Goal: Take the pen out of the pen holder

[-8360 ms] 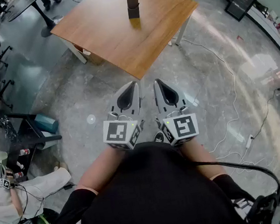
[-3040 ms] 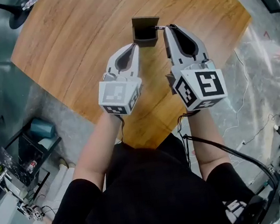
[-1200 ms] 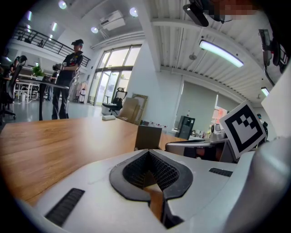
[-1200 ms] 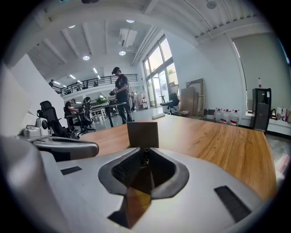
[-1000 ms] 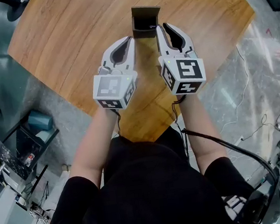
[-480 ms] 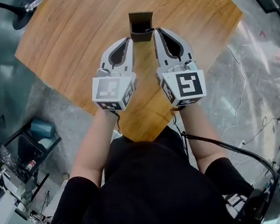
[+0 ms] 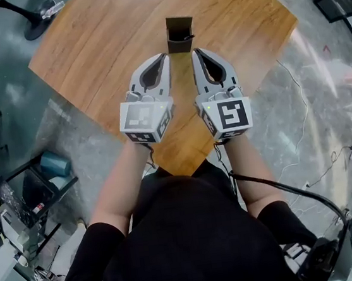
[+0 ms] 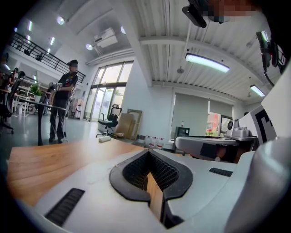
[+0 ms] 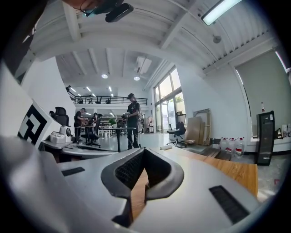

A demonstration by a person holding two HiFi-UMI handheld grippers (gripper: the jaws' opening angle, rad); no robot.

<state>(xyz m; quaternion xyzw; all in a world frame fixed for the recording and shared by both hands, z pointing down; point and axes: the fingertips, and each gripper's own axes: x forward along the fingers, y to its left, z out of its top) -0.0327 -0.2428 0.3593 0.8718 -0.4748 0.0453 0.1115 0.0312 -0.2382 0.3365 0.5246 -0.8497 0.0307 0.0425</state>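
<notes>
Dark pen (image 7: pixel 188 38) upright in pen holder (image 7: pixel 178 24), against right rim

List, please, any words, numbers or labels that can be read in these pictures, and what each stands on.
No text can be read.
The left gripper and right gripper bear only square marker patterns, no words.
The pen holder shows no print.
Labels on the bottles are too small to read.
</notes>
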